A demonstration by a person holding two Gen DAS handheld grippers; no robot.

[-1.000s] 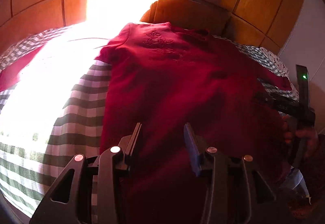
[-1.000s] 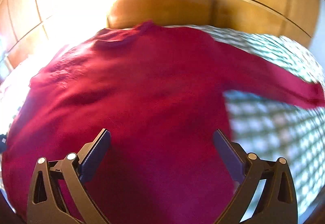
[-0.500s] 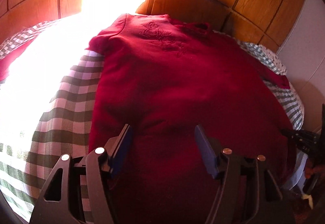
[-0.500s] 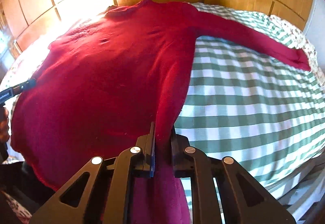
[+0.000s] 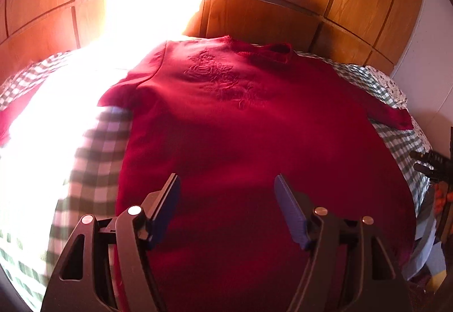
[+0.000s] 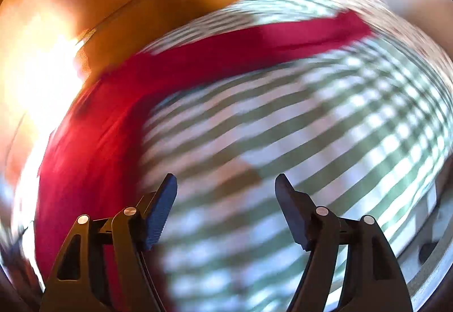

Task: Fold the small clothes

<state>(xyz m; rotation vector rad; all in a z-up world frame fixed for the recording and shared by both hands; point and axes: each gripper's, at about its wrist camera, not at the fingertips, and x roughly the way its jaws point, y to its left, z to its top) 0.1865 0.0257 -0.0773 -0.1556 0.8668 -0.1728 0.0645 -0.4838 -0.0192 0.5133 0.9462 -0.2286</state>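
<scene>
I see my left gripper (image 5: 226, 193) angled down over the red sweater (image 5: 254, 128), jaws opening, nothing held. My right gripper (image 6: 226, 193), beside the sweater over the checked sheet (image 6: 311, 156), is opening too, released.

The left wrist view looks forward and steeply down along the left tongs (image 5: 226, 198), from close above the hem end of the red sweater (image 5: 240, 128), toward the wooden headboard (image 5: 269, 20). The right wrist view, blurred, looks down along the right tongs (image 6: 226, 196) from close over the checked bedcover (image 6: 311, 142), with the sweater at its left. Both views share the sweater, its outstretched sleeve (image 6: 254, 43), the bedcover and the headboard.
</scene>
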